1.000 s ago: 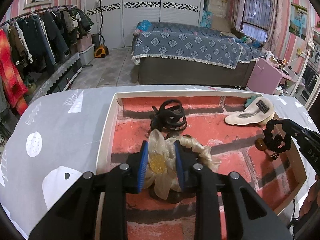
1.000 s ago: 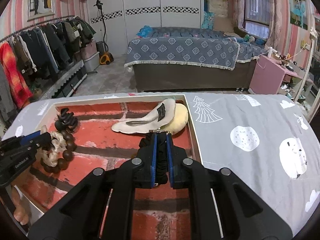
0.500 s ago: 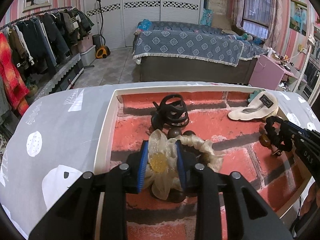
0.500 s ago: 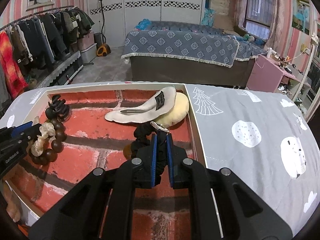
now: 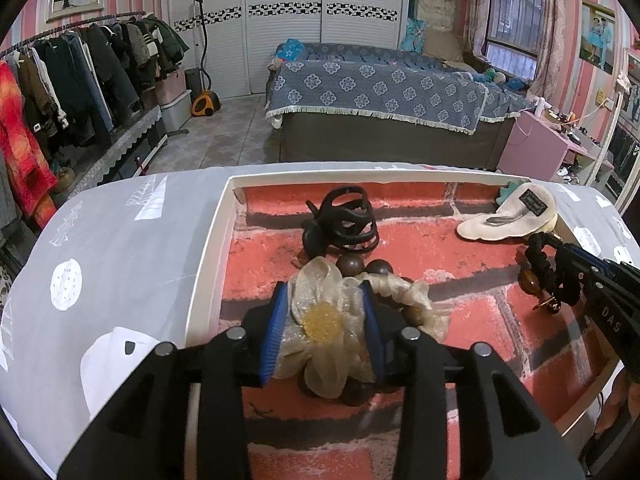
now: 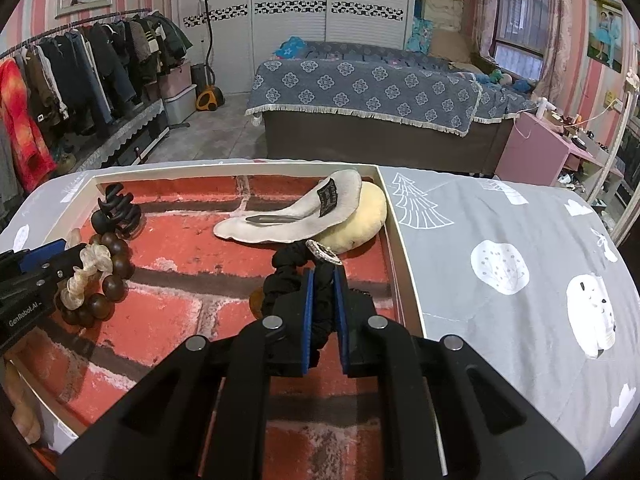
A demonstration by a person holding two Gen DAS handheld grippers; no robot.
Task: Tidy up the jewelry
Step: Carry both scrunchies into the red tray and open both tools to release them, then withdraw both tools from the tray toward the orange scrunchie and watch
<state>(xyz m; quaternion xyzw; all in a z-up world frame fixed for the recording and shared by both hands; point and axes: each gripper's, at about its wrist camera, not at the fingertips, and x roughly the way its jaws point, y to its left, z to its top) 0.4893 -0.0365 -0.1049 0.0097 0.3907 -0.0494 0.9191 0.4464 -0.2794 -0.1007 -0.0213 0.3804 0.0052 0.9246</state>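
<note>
A cream organza flower scrunchie (image 5: pixel 320 320) with a yellow centre lies on brown wooden beads (image 5: pixel 360 266) in the brick-patterned tray (image 5: pixel 208 256). My left gripper (image 5: pixel 324 286) straddles the flower and its jaws are opening; the blue pads stand at the petals' sides without squeezing them. My right gripper (image 6: pixel 323 276) is shut on a black scrunchie (image 6: pixel 288 272) with a small silver charm, low over the tray's right end. The right gripper (image 5: pixel 576 256) also shows at the right edge of the left wrist view, and the left gripper (image 6: pixel 60 268) at the left edge of the right wrist view.
A black claw clip (image 5: pixel 348 220) lies behind the flower. A cream felt hair clip (image 6: pixel 296 212) rests on a yellow puff (image 6: pixel 360 224) at the tray's far right corner. The tray stands on a grey printed cloth (image 6: pixel 500 280). A bed and a clothes rail stand beyond.
My left gripper's jaws have spread apart around the flower scrunchie, which has puffed out between them. The right gripper still holds the black scrunchie and has barely shifted.
</note>
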